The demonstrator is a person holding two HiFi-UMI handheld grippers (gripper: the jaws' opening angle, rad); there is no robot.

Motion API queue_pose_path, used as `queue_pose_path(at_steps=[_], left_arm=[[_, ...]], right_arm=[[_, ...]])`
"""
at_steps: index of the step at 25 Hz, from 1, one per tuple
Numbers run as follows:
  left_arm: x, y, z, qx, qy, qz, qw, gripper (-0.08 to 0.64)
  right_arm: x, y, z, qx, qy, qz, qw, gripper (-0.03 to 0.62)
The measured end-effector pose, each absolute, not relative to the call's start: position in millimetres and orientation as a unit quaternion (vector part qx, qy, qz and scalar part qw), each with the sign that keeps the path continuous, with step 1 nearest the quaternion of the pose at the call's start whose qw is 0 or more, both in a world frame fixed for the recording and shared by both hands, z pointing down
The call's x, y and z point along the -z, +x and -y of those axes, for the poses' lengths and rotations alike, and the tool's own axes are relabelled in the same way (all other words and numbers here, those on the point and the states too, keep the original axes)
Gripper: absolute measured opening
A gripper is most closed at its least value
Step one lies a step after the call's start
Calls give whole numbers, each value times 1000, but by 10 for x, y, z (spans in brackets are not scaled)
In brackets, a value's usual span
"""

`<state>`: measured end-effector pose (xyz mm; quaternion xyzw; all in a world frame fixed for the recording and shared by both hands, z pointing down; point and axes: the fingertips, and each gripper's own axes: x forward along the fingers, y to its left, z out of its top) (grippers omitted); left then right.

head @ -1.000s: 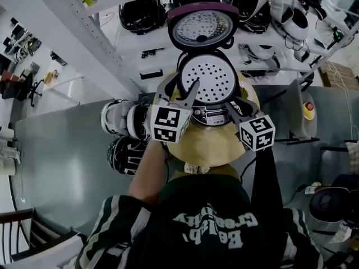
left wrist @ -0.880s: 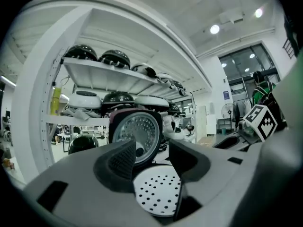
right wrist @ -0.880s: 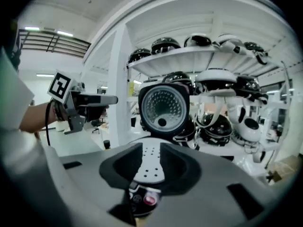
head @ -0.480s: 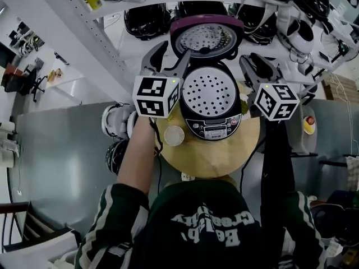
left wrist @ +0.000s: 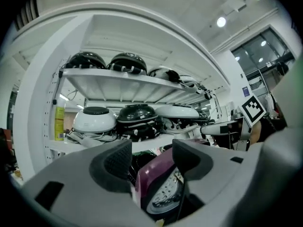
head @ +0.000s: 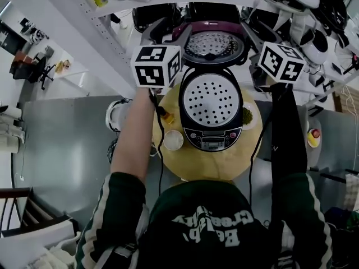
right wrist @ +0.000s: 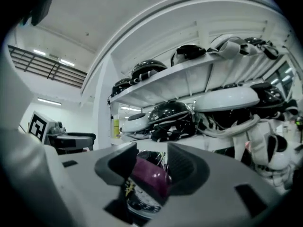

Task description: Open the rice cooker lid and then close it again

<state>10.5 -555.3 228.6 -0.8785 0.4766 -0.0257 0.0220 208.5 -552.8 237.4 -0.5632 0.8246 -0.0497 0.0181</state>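
Note:
The rice cooker (head: 211, 108) stands on a round wooden table (head: 196, 164), and a perforated plate shows in its body. Its purple lid (head: 213, 42) stands raised at the back. My left gripper (head: 167, 31) is held level at the lid's left edge. In the left gripper view the left gripper (left wrist: 151, 157) has the purple lid (left wrist: 158, 181) between its opening jaws, with a gap at the left pad. My right gripper (head: 257, 35) is at the lid's right edge. The right gripper (right wrist: 150, 162) is also opening around the lid's rim (right wrist: 149, 176).
A small white cup (head: 173, 140) and a dish of green food (head: 247, 115) sit on the table beside the cooker. White shelves (head: 140, 4) behind hold several other cookers. More cookers (head: 116, 116) stand on the floor at the left. A cable (head: 161, 150) hangs by my left arm.
Both grippers rose from the cooker's front sides up to the edges of the raised lid. The lid stayed open throughout.

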Motion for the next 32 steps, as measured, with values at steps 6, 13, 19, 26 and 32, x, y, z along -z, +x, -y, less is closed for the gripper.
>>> queue_pose_path(at_steps=[6,13,19,26,32], left_arm=[[-2335,184,5970,16,-871,-489,-44,264],[-2550,234,6176,-9,-867,-476,-145,303],[-2543,229,6036,-16,-872,-470,-134,302],[-2536,171,5689,-34,-874,-473,-106,302],[-2608,194,5343,-15,-888,-453,-83,270]], right_arm=[[-2458,2039,5946,95,-538,-838,19,212],[-2562,2020,6069,161,-520,-838,47,236],[-2557,2017,5915,143,-530,-835,49,235],[-2588,1986,5583,147,-537,-829,52,235],[-2699,1966,5255,166,-548,-819,50,234]])
